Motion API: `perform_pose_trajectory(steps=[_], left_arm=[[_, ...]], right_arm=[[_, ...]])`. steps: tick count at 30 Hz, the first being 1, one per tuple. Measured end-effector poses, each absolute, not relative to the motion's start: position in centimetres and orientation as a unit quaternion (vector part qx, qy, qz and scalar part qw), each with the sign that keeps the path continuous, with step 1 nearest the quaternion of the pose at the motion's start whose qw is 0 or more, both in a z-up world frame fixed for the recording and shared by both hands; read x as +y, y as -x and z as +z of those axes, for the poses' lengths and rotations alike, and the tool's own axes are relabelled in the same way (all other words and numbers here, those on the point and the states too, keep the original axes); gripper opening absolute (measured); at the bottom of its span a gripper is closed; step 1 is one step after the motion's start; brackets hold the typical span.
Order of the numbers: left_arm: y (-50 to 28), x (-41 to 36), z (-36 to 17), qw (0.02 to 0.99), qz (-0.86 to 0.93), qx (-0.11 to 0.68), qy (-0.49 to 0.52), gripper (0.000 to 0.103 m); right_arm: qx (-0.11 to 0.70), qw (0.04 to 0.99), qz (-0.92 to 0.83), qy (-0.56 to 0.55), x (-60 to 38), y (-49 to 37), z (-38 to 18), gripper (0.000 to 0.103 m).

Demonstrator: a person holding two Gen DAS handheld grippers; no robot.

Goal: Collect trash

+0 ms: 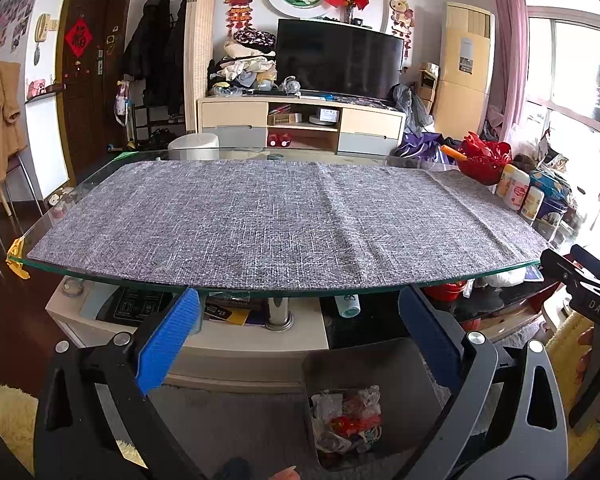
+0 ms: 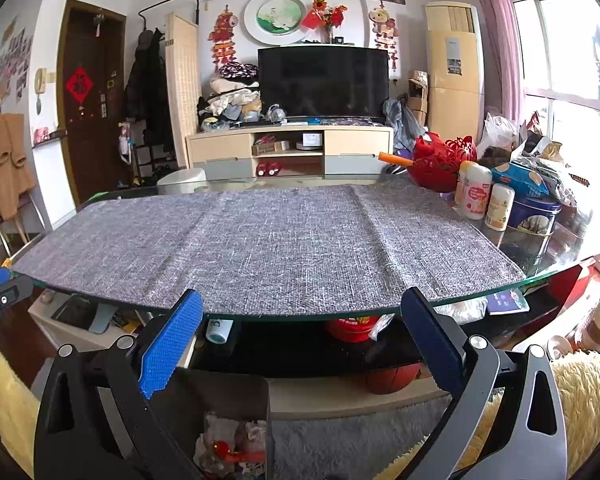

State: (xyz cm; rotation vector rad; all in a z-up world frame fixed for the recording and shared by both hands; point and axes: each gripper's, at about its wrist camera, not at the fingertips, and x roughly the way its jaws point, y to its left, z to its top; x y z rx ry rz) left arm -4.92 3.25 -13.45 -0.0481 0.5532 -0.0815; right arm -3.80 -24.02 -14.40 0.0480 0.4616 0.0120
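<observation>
Since the grey mat (image 1: 284, 220) filling the middle of both views carries no loose scraps that I can make out, the step in hand looks like a last check before stopping, and it is best done by sweeping the eye from one edge of the frame to the other. At far left the yellow corner guard (image 1: 17, 258) marks the glass table (image 1: 100, 280) edge; nothing lies there. Lower centre, the left gripper (image 1: 300, 304) hovers with its blue pads spread wide and nothing between them. Below it, in the lower middle of the left view, sits the trash bin (image 1: 380, 360), its crumpled trash (image 1: 348, 420) already inside. The right gripper (image 2: 302, 306) is likewise spread apart and empty. At the right side stand a red basket (image 2: 440, 164), bottles (image 2: 476, 194) and a blue tin (image 2: 534, 212); these seem to be household goods, so leave them. Whether any scrap hides among them I cannot tell.
</observation>
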Motion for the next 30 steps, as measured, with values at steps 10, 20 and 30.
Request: perform_pose_trajectory(steps=[10,20,30], left_arm=[[5.28,2.77,-13.11,0.964,-0.010,0.265,0.019,0.095],[5.47,2.61,-13.34,0.964,-0.012,0.263,0.026,0.095],[5.28,2.33,-13.53,0.962,-0.015,0.272,0.031,0.095]], right_arm=[[0.230,0.973,0.006,-0.023,-24.02,3.82,-14.47,0.100],[0.232,0.972,0.006,-0.022,-24.04,3.76,-14.62,0.100],[0.233,0.972,0.006,-0.022,-24.04,3.75,-14.60,0.100]])
